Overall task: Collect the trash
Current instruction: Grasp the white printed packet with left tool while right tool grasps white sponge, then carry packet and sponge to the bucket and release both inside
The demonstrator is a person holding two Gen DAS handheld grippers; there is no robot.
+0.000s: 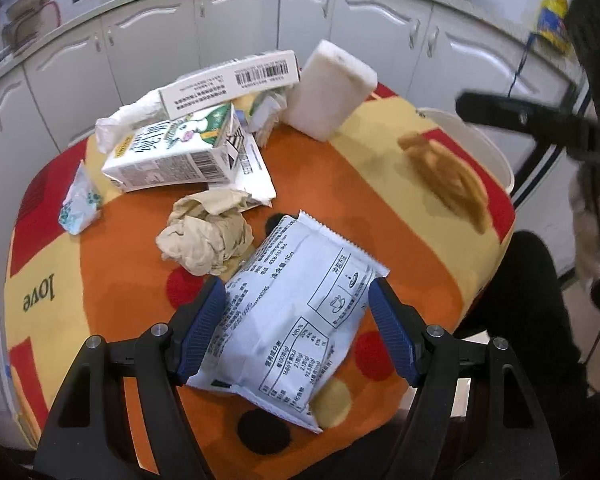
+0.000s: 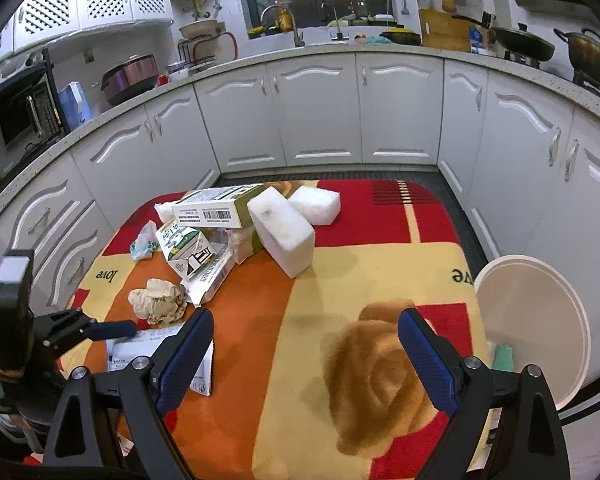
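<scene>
Materials, tabletop trash
Glossy plastic packet (image 1: pixel 296 312); crumpled matt paper ball (image 1: pixel 206 240); rough foam block (image 1: pixel 332 92); soft fleece cloth (image 1: pixel 340 184).

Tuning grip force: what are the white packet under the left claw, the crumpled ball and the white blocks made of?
White packet: likely glossy plastic film, going by its serrated sealed edge. Crumpled ball: matte brownish paper, sharp creases. White blocks: probably foam, with a grainy matte surface.

Home kitchen: white cabinets (image 2: pixel 320 112), sink tap (image 2: pixel 296 36), wok (image 2: pixel 524 42).
</scene>
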